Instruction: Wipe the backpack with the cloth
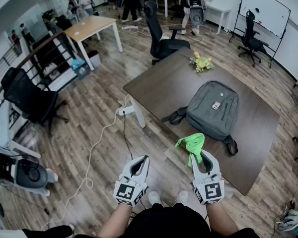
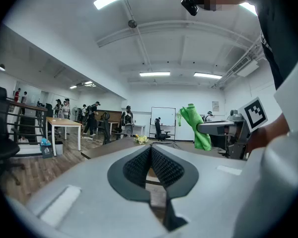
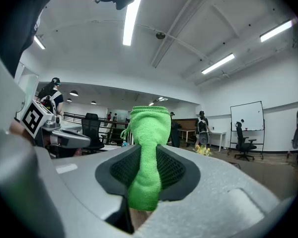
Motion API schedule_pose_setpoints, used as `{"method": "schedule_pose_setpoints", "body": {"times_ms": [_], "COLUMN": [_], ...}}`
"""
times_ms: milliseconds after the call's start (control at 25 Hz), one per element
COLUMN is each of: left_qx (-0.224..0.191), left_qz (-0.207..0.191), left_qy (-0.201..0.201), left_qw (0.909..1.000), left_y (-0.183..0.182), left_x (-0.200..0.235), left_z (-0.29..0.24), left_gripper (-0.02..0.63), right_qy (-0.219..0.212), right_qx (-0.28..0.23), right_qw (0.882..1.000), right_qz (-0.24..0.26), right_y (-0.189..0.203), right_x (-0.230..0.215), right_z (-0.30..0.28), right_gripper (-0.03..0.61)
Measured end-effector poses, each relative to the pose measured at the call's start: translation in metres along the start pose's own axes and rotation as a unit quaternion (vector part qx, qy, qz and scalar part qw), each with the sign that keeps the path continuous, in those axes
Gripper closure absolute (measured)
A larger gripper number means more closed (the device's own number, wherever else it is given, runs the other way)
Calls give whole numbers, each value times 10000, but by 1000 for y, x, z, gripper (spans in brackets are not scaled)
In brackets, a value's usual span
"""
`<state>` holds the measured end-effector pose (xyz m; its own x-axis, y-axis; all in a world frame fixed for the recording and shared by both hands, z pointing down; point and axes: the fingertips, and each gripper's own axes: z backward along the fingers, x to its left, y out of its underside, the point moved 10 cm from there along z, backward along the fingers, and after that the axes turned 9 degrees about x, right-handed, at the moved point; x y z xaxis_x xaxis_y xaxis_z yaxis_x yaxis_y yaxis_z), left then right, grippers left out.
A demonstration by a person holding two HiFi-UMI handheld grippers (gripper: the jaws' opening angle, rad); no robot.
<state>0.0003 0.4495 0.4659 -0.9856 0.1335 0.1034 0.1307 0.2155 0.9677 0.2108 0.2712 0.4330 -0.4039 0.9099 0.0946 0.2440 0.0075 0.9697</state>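
A grey backpack [image 1: 213,109] lies flat on the dark brown table [image 1: 164,86], straps trailing to its left and lower right. My right gripper [image 1: 194,156] is shut on a bright green cloth [image 1: 192,144], held up near the table's front edge, short of the backpack. In the right gripper view the green cloth [image 3: 148,148] stands bunched between the jaws and sticks out above them. My left gripper [image 1: 144,159] hovers over the wooden floor left of the table, shut with nothing in it; the left gripper view shows its jaws closed together [image 2: 150,158].
A small bunch of yellow flowers [image 1: 201,62] sits at the table's far end. A black office chair [image 1: 164,38] stands behind the table, another [image 1: 30,100] at left. A white cable and power strip [image 1: 124,110] cross the floor. People stand far back by a light wooden table [image 1: 92,28].
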Motion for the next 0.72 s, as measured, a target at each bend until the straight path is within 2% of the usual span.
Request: {"method": "schedule_pose_setpoints", "body": {"times_ms": [520,720], "left_qx": [18,99], "left_qz": [-100,-54], "left_qy": [110,70], "left_qw": [9999,9999], "left_y": [8,7], "left_x": [40,56], "left_z": [16,8], "left_gripper": [598,598], "right_qy": [-170,-260], "right_qx": [65,178], "right_qw": [9998,9995], "right_qz": [-58,-60], "right_y": [-7,-4], "right_x": [38,38], "right_z": [-25,-43], "right_gripper": [474,474]}}
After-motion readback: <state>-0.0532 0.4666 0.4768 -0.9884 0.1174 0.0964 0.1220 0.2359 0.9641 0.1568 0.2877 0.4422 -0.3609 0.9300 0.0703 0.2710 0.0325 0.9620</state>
